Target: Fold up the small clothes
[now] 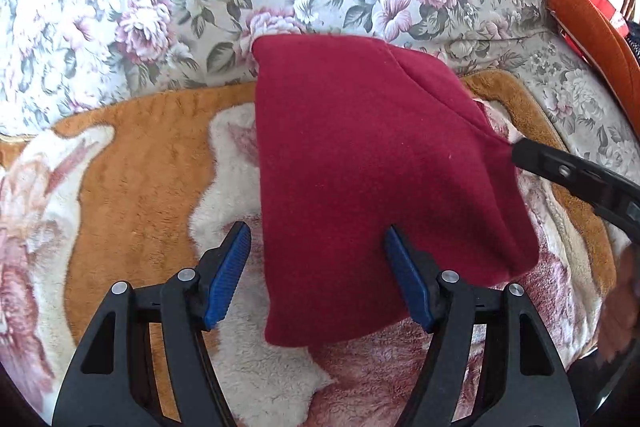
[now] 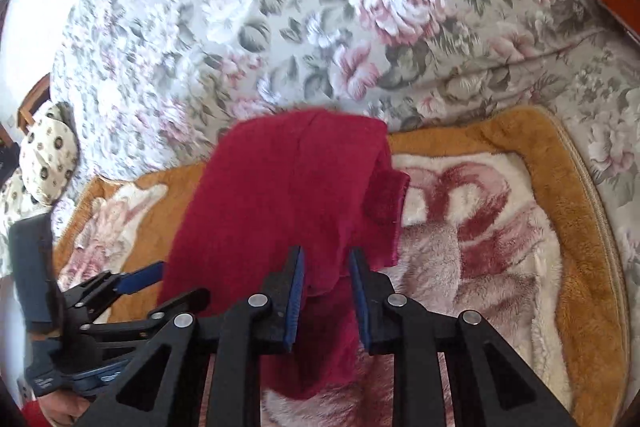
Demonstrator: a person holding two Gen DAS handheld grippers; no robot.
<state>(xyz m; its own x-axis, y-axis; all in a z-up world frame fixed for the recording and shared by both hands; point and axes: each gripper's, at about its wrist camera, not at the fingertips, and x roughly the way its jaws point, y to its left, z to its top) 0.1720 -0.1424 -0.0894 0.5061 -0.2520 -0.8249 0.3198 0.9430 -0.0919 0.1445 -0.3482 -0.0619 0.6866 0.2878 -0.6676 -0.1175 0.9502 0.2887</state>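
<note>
The left gripper [image 1: 318,247] gapes wide over the red garment's [image 1: 372,163] near edge, grasping nothing. The right gripper [image 2: 326,263] pinches its side. The garment's far end blurs, lifted above the plush blanket [image 1: 132,163].

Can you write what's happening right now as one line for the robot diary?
stage: mid-fold | item: red fleece garment on plush blanket | left hand-held gripper: open | right hand-held gripper: pinching garment edge
</note>
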